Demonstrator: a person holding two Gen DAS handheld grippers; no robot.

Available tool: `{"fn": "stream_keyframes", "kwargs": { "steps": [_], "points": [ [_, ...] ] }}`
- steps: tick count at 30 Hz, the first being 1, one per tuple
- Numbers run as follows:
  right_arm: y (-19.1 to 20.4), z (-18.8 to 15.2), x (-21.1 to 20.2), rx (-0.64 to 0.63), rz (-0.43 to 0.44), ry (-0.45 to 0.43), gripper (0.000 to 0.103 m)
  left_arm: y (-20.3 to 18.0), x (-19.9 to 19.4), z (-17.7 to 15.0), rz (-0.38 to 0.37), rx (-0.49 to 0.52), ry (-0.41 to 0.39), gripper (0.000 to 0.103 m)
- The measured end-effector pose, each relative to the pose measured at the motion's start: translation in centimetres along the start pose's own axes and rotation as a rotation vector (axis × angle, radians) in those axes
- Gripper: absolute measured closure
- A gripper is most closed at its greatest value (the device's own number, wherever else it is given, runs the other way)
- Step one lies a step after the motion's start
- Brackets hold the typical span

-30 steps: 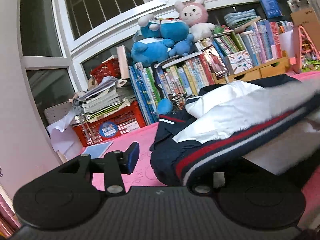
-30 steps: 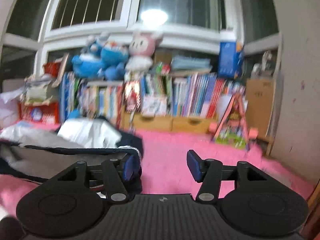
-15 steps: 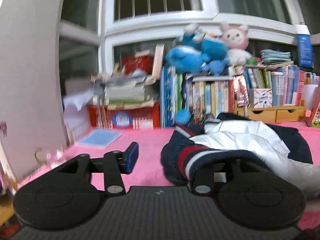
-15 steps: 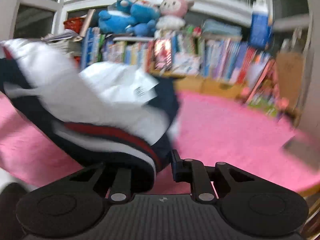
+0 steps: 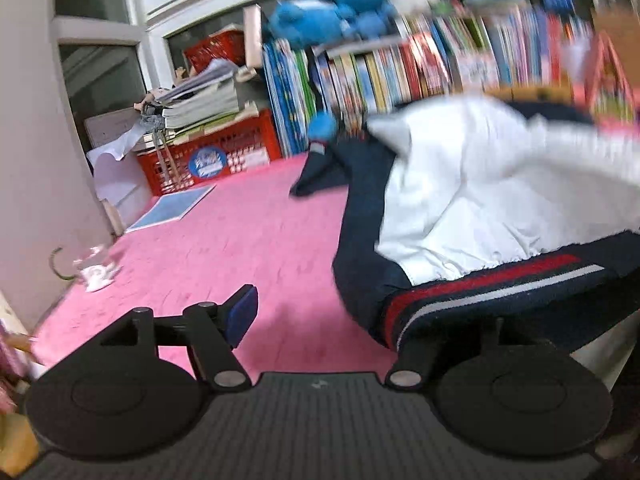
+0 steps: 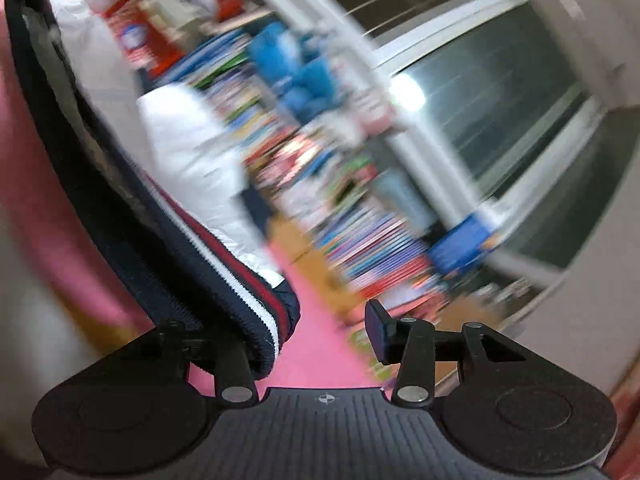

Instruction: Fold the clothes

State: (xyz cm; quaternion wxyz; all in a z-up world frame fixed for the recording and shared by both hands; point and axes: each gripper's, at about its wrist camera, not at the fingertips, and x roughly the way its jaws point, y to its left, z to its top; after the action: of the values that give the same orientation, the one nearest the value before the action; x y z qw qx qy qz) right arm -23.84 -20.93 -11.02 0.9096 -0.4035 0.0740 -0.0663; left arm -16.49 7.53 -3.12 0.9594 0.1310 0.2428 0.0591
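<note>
Since a second ago my right hand-held gripper [image 6: 332,330] has rolled hard, so its whole view now sits tilted and smeared, and the jacket [image 5: 472,216] that was bunched up high has come down onto the pink surface [image 5: 240,240]. My left hand-held gripper [image 5: 328,316] has just been opening; its left pad stands clear over the pink, while the jacket's navy hem with the red and white stripes drapes over the right finger, not pinched, so it is open. The right one's jaws have just been opening too: the striped hem lies over its left finger and reaches into the gap, the other pad stands apart from it, so nothing is clamped. The jacket lies inside out, white lining up, navy edge around it, just beyond both grippers. At the back left a red crate [image 5: 216,152] stands on the surface; what is inside I cannot tell, and a stack of books and papers [image 5: 200,100] rests on top of it. Beside it runs a row of upright books [image 5: 360,72], with blue plush toys [image 5: 324,20] on top.
</note>
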Motion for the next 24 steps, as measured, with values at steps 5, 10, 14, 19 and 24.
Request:
{"fn": "stream_keyframes", "kwargs": {
  "steps": [5,10,14,19,24],
  "points": [
    [0.0,-0.7,-1.0,0.05,0.087,0.027,0.048,0.5,-1.1,-1.7,0.029,0.012,0.015,0.023],
    [-3.4,0.8,-1.7,0.277,0.182,0.016,0.042,0.0,-0.7,-2.2,0.035,0.005,0.047,0.026],
    [-2.4,2.0,-1.8,0.313,0.261,0.015,0.077,-2.4,-2.3,-2.4,0.077,0.162,-0.039,0.027],
    [-1.4,3.1,-1.9,0.315,0.319,0.006,0.087,-3.6,-4.4,-2.2,0.086,0.255,-0.154,0.027],
    [-1.7,0.5,-1.8,0.32,0.334,0.089,0.087,-1.9,-1.5,-1.6,0.032,0.088,0.034,0.06]
  ]
}}
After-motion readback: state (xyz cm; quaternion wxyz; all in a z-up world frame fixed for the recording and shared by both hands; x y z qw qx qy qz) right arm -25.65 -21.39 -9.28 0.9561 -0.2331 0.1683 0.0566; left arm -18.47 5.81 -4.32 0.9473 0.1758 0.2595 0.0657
